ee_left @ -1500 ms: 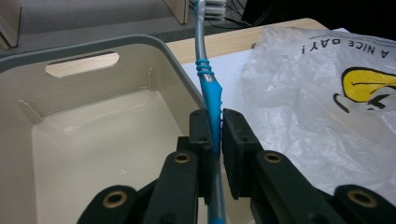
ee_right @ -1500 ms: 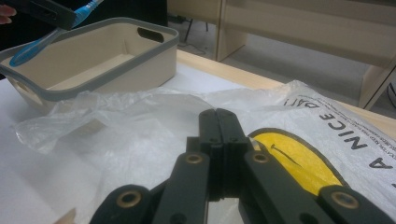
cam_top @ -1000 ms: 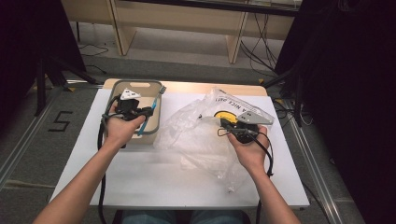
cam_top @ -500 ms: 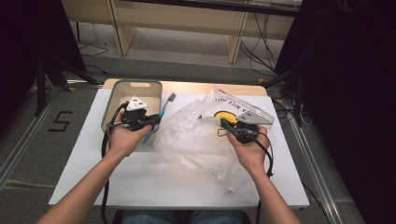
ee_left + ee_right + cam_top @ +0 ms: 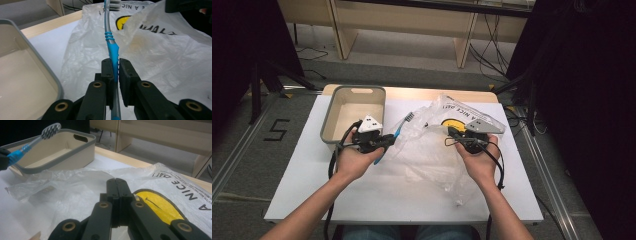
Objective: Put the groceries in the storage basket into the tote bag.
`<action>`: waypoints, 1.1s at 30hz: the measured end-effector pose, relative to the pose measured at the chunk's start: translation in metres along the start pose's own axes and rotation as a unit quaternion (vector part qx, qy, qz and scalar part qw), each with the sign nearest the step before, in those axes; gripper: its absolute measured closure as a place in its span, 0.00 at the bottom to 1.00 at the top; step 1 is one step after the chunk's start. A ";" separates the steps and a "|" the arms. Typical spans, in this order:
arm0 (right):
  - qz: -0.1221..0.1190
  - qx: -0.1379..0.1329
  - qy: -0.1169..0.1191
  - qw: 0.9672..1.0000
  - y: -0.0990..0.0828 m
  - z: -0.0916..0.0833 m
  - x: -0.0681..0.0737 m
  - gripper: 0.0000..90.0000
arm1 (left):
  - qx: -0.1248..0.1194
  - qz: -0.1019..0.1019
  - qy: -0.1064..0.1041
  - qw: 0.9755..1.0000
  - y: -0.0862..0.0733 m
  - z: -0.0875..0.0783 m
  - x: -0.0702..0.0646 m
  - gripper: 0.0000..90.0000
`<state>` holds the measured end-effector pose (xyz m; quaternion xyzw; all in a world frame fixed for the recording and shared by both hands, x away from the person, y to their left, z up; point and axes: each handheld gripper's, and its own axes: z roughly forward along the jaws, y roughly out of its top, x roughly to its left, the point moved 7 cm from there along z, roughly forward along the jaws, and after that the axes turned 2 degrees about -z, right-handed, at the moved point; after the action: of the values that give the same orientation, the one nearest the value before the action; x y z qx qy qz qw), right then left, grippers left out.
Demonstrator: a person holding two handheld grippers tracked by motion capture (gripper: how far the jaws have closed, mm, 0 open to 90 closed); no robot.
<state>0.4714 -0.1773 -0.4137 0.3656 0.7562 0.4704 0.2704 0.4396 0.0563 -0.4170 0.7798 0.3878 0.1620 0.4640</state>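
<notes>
Beige bin [image 5: 353, 107] at left of white counter [image 5: 402, 195]. Left gripper [image 5: 384, 142] just beside it, jaws clamped on blue toothbrush [image 5: 396, 134], bristles toward clear plastic bag [image 5: 432, 150]. Right gripper [image 5: 455, 134], jaws together, pinching bag's film.

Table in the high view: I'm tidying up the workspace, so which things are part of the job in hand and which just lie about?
In the job:
- toothbrush, clamped in the left gripper
- plastic bag, pinched by the right gripper

Lying about:
- bin, with nothing in it
- cables on the floor
</notes>
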 end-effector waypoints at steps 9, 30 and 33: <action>-0.001 -0.006 -0.004 1.000 0.001 -0.001 -0.001 1.00 | 0.019 0.019 -0.026 0.999 -0.010 0.009 -0.027 0.91; -0.002 -0.013 -0.004 1.000 0.003 -0.002 0.000 1.00 | 0.061 0.047 -0.042 0.996 -0.026 0.041 -0.055 0.91; -0.001 -0.012 -0.004 1.000 0.003 -0.002 0.000 1.00 | 0.064 0.045 -0.041 0.996 -0.024 0.046 -0.057 0.91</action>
<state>0.4705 -0.1778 -0.4101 0.3636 0.7500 0.4776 0.2777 0.4202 -0.0077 -0.4554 0.8307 0.3423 0.1259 0.4206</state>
